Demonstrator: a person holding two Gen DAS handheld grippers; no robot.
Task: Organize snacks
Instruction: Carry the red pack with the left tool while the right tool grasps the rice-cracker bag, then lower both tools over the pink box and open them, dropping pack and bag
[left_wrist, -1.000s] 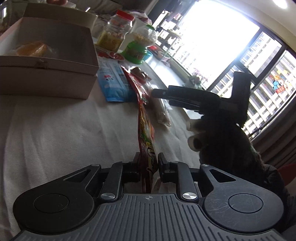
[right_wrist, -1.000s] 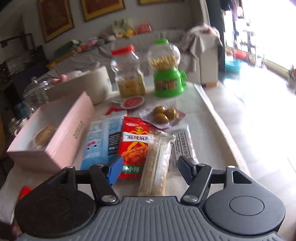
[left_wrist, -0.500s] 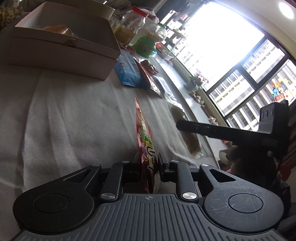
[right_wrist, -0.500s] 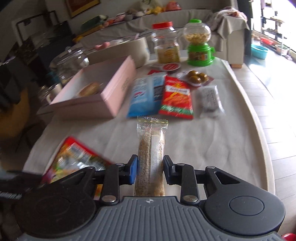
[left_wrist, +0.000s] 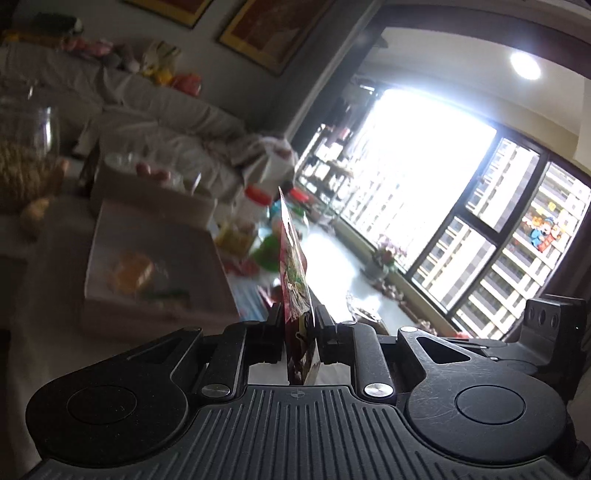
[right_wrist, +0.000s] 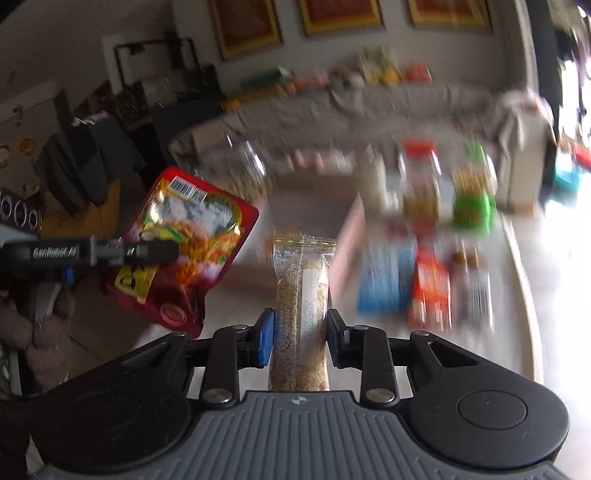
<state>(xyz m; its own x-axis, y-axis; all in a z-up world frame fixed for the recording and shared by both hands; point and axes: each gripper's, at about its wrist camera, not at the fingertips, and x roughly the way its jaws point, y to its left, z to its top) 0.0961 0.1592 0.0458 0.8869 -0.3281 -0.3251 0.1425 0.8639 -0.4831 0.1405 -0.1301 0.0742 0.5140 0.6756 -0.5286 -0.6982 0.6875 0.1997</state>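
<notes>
My left gripper (left_wrist: 298, 325) is shut on a red snack pouch (left_wrist: 293, 273), held edge-on and lifted above the table; the pouch (right_wrist: 184, 247) and the left gripper (right_wrist: 177, 251) also show at the left of the right wrist view. My right gripper (right_wrist: 300, 332) is shut on a long clear packet of sesame-coloured bar (right_wrist: 301, 306), held in the air and pointing forward. The open pink box (left_wrist: 147, 273) with a bun inside lies ahead on the left in the left wrist view.
On the cloth-covered table (right_wrist: 480, 350) lie a blue packet (right_wrist: 384, 277), a red packet (right_wrist: 430, 295) and a dark packet (right_wrist: 474, 288). Behind stand a red-lidded jar (right_wrist: 421, 184) and a green candy dispenser (right_wrist: 474, 192). A glass jar (left_wrist: 22, 162) stands far left. The right wrist view is blurred.
Both grippers have lifted their packets off the table and risen. The left gripper has swung toward the pink box; the right gripper still holds its bar.
</notes>
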